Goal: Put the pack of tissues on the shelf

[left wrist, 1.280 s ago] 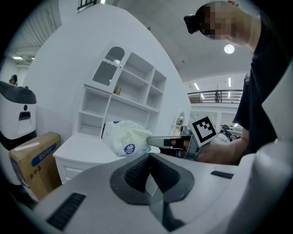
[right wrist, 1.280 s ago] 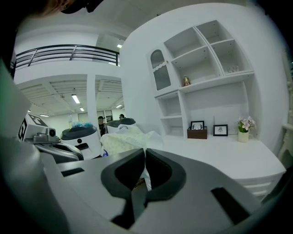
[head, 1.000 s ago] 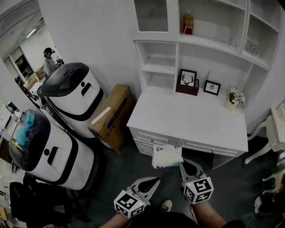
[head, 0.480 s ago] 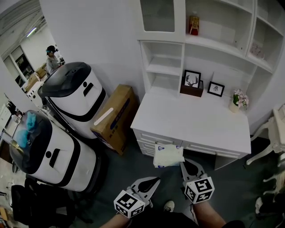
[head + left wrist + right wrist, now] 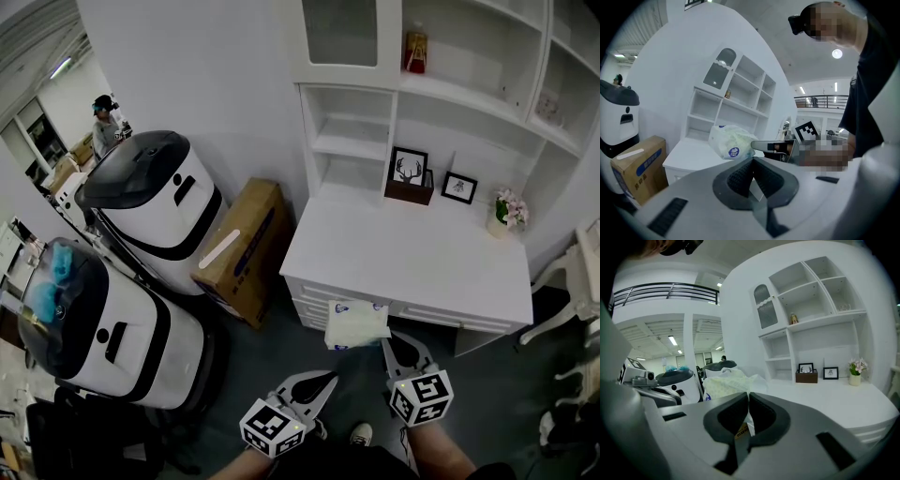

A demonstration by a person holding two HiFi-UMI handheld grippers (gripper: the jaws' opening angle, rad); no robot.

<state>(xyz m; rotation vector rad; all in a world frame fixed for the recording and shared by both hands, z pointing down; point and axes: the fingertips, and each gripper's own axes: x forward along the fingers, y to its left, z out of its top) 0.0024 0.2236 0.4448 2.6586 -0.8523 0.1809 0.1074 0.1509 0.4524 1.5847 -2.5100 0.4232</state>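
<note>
In the head view, we hold the right tool (image 5: 386, 343) pinching the pack of tissues (image 5: 355, 323) just in front of the tabletop's (image 5: 412, 253) front edge, well below the shelf (image 5: 349, 142). The left tool (image 5: 328, 379) hangs beside it. In the left gripper view, our left tool's jaws are pressed together on nothing, with the pack ahead of them. In the right gripper view, the jaws clamp the pack's wrapper edge.

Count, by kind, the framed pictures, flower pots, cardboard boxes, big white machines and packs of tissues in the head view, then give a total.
framed pictures: 2
flower pot: 1
cardboard box: 1
big white machines: 2
pack of tissues: 1
Total: 7
</note>
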